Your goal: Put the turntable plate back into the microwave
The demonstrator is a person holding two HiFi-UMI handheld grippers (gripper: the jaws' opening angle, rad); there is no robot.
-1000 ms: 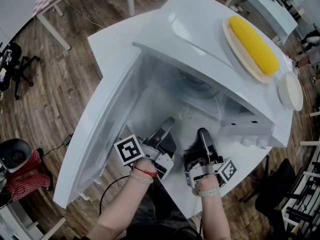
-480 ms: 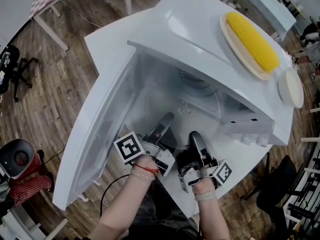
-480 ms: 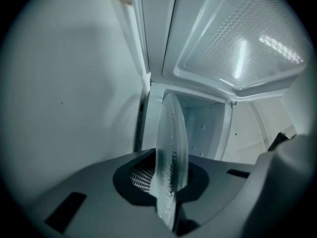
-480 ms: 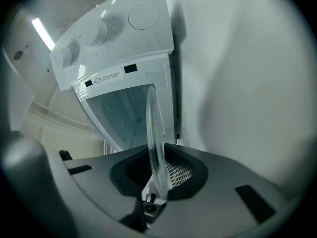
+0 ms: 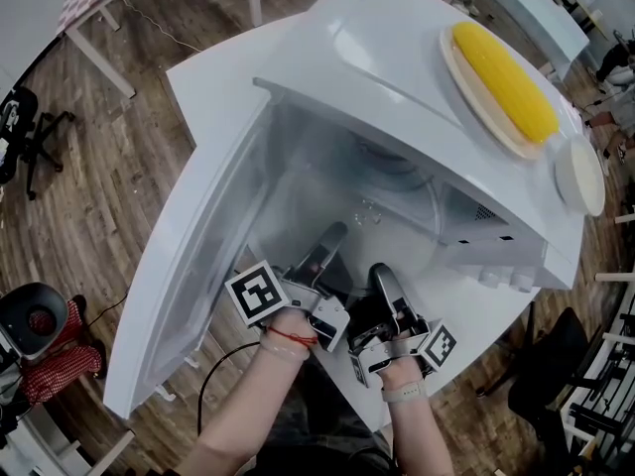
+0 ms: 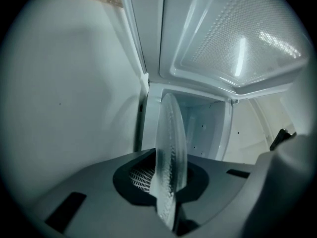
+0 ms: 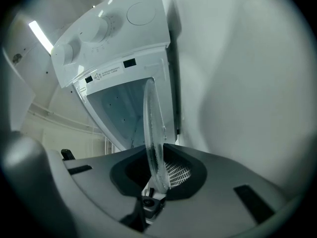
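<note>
right gripper (image 5: 381, 272) has slid in closer to the left gripper (image 5: 333, 234), both sets of fingers still clamped on the glass turntable plate (image 5: 392, 206), its near rim at the microwave (image 5: 377, 58) mouth, so it's nearly seated I'd guess. Microwave's on a white table (image 5: 213, 77), wood floor (image 5: 129, 167) around it

I see a white microwave (image 5: 397, 58) on a white bench (image 5: 213, 77) over a brown wooden floor (image 5: 109, 186). At the upper right, yellow corn (image 5: 503, 85) sits on a cream plate (image 5: 456, 79). The turntable plate (image 6: 171, 148) is clear, pebble-textured glass. The grey left gripper (image 5: 332, 236) and right gripper (image 5: 382, 274) carry black-and-white square markers.
</note>
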